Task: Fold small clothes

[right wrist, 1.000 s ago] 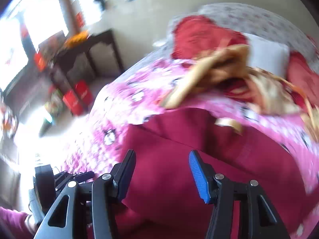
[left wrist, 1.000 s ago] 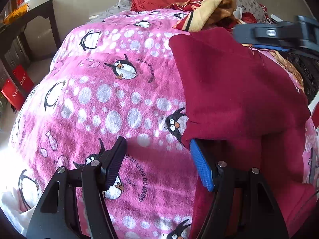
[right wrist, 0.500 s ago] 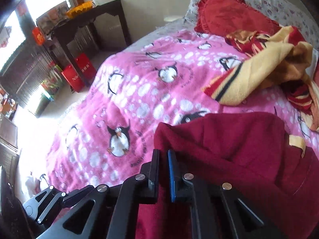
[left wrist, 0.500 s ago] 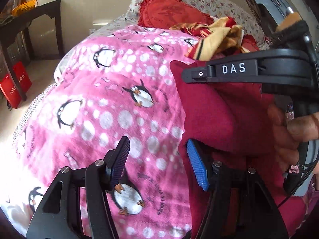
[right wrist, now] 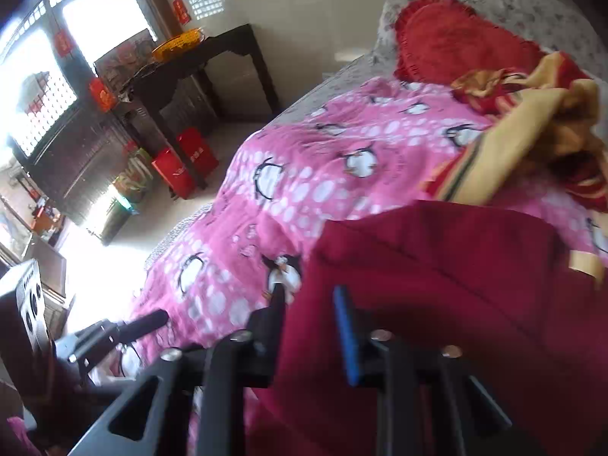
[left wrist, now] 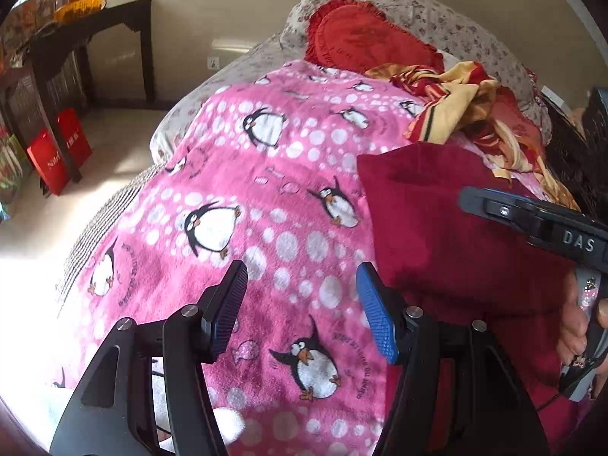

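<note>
A dark red garment (left wrist: 448,228) lies folded on the pink penguin blanket (left wrist: 266,205), on its right side. My left gripper (left wrist: 300,311) is open and empty, over the blanket just left of the garment's edge. My right gripper (right wrist: 307,315) is open over the garment (right wrist: 456,285), its fingers astride the garment's left edge with cloth between them. The right gripper also shows in the left wrist view (left wrist: 532,224), above the garment.
A heap of yellow and red clothes (left wrist: 467,106) and a red cushion (left wrist: 364,41) lie at the head of the bed. A dark wooden table (right wrist: 197,64) and red boxes (right wrist: 182,159) stand on the floor to the left, past the bed's edge.
My right gripper, shut half a second ago at the garment's edge, has opened. My left gripper has drawn back to the left, off the garment's edge.
</note>
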`<state>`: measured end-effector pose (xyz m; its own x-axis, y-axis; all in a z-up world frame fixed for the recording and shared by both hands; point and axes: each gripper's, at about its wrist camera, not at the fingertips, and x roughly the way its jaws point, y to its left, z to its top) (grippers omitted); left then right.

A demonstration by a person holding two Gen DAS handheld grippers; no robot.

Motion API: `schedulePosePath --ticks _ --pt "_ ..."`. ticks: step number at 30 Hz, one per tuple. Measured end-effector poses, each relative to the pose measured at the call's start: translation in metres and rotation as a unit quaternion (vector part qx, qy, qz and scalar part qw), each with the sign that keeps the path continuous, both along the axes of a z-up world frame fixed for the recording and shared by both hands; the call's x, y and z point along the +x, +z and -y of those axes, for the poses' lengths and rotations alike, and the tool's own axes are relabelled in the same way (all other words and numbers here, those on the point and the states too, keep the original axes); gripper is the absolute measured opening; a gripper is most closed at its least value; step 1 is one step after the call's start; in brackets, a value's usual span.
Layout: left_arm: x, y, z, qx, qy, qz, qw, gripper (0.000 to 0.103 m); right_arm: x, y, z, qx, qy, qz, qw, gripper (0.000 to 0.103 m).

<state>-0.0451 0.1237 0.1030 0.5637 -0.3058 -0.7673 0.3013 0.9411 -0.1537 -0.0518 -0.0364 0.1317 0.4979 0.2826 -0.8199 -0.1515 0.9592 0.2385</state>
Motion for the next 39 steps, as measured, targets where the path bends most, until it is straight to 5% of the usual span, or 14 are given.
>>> schedulePosePath --ticks 4,7,11,13,14,15,19,25,27,29,33,39 --pt "-0.004 0.009 0.030 0.010 -0.038 0.018 0.9991 0.060 -0.055 0.025 0.087 -0.046 -0.101 0.024 0.994 0.049" --pt "0.002 0.005 0.058 0.022 -0.056 0.017 0.9980 0.060 -0.090 0.021 0.165 -0.129 -0.217 -0.002 0.968 0.049" --pt "0.011 -0.014 0.087 0.046 -0.065 -0.002 0.9968 0.060 -0.122 -0.002 0.231 -0.189 -0.295 -0.050 0.935 0.049" --pt "0.014 -0.025 0.097 0.061 -0.065 -0.015 0.9959 0.060 -0.129 -0.016 0.242 -0.152 -0.289 -0.063 0.943 0.030" --pt "0.013 -0.029 0.099 0.066 -0.066 -0.022 0.9954 0.060 -0.129 -0.020 0.240 -0.126 -0.277 -0.062 0.951 0.009" --pt "0.013 -0.031 0.101 0.070 -0.065 -0.026 0.9951 0.060 -0.130 -0.019 0.238 -0.121 -0.270 -0.054 0.954 0.006" --pt "0.008 -0.030 0.105 0.070 -0.065 -0.024 0.9951 0.060 -0.134 0.000 0.235 -0.142 -0.275 -0.006 0.951 0.005" --pt "-0.002 -0.021 0.118 0.088 -0.078 -0.006 0.9931 0.060 -0.134 -0.021 0.251 -0.149 -0.298 -0.021 0.943 0.007" --pt "-0.004 -0.017 0.121 0.083 -0.080 -0.003 0.9934 0.060 -0.143 -0.010 0.251 -0.136 -0.308 -0.015 0.942 0.030" --pt "-0.004 -0.014 0.125 0.077 -0.082 -0.002 0.9937 0.060 -0.155 0.003 0.246 -0.139 -0.312 -0.002 0.940 0.039" --pt "-0.003 -0.013 0.135 0.072 -0.080 -0.003 0.9942 0.060 -0.165 0.020 0.228 -0.123 -0.284 0.022 0.951 0.039" --pt "0.003 -0.021 0.146 0.080 -0.077 -0.005 0.9939 0.062 -0.156 0.000 0.215 -0.096 -0.267 0.003 0.959 0.039"
